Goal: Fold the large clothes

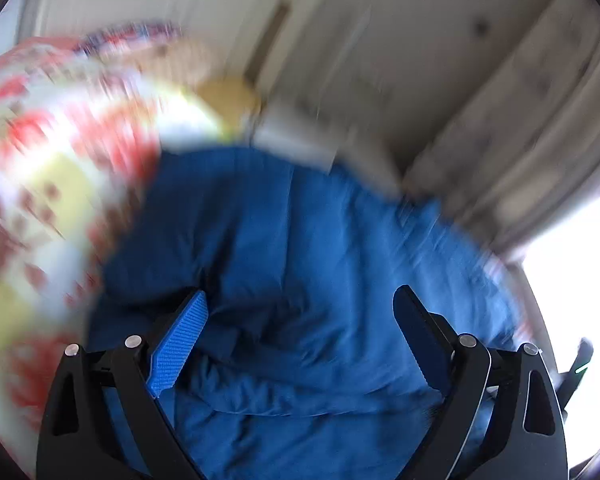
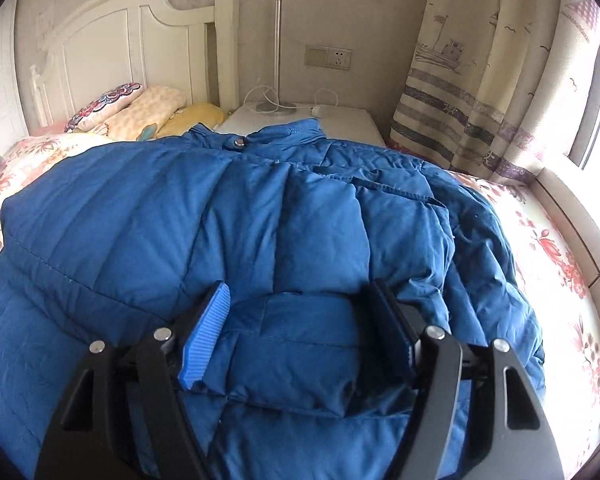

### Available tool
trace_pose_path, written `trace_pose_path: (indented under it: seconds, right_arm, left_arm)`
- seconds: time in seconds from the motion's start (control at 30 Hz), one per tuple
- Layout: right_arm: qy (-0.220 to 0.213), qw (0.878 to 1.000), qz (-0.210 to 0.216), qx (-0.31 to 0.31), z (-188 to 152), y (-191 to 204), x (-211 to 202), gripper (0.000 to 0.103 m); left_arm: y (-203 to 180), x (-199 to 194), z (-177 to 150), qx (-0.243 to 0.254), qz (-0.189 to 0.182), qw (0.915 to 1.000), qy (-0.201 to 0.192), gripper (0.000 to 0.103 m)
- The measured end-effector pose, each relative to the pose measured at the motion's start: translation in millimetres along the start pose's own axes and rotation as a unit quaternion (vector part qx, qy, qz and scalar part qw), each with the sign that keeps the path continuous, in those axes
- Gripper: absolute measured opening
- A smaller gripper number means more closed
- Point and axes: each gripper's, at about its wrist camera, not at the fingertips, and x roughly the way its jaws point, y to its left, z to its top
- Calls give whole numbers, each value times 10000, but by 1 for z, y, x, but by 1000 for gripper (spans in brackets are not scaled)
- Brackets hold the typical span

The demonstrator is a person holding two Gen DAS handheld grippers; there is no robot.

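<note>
A large blue puffer jacket [image 2: 148, 208] lies spread on the bed, collar toward the headboard. In the right wrist view, my right gripper [image 2: 302, 328] straddles a thick fold of the jacket, its jaws wide apart with the padded cloth between them. In the left wrist view, which is blurred by motion, my left gripper [image 1: 300, 332] is open just above the jacket [image 1: 300, 240], with rumpled blue cloth between and under its fingers. Nothing is clamped in it.
The bed has a floral sheet [image 2: 548, 248] and pillows [image 2: 148, 112] by a white headboard [image 2: 112, 48]. A white nightstand [image 2: 340, 120] with a lamp pole stands beyond the jacket. A patterned curtain [image 2: 480, 72] and bright window are at right.
</note>
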Motion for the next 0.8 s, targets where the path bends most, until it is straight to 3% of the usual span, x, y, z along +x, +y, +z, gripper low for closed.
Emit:
trace_pose_path:
  seconds: [0.07, 0.13, 0.2, 0.3, 0.37, 0.5, 0.6, 0.67, 0.8]
  right_arm:
    - [-10, 10000, 45, 10, 0, -1, 0, 72]
    - [-10, 10000, 62, 14, -1, -2, 0, 72]
    - [-4, 9999, 99, 22, -2, -2, 1, 74]
    - [-2, 9999, 159, 40, -2, -4, 1, 75]
    - [-8, 9998, 200, 62, -2, -6, 1, 75]
    - [-22, 9995, 294, 104, -2, -8, 1, 76]
    - [-37, 9992, 379, 146, -2, -10, 0, 76]
    - [-32, 9989, 444, 174, -2, -12, 0, 78]
    - [-30, 9988, 462, 156, -2, -11, 0, 79]
  left_arm:
    - [-8, 5, -10, 412, 258, 9988, -45, 89]
    - [-10, -4, -6, 276, 263, 9993, 53, 89]
    - [-14, -27, 6, 120, -35, 9996, -234, 89]
    - [-35, -49, 27, 514, 3, 9959, -738, 89]
    - [-41, -38, 39, 566, -5, 9965, -612, 89]
    - [-32, 39, 37, 532, 480, 9964, 452, 90]
    - [-45, 39, 34, 869, 830, 9920, 390, 91]
    - [-53, 26, 46, 711, 569, 9956, 227, 91]
    - [-78, 33, 75, 966, 679, 9930, 12, 91]
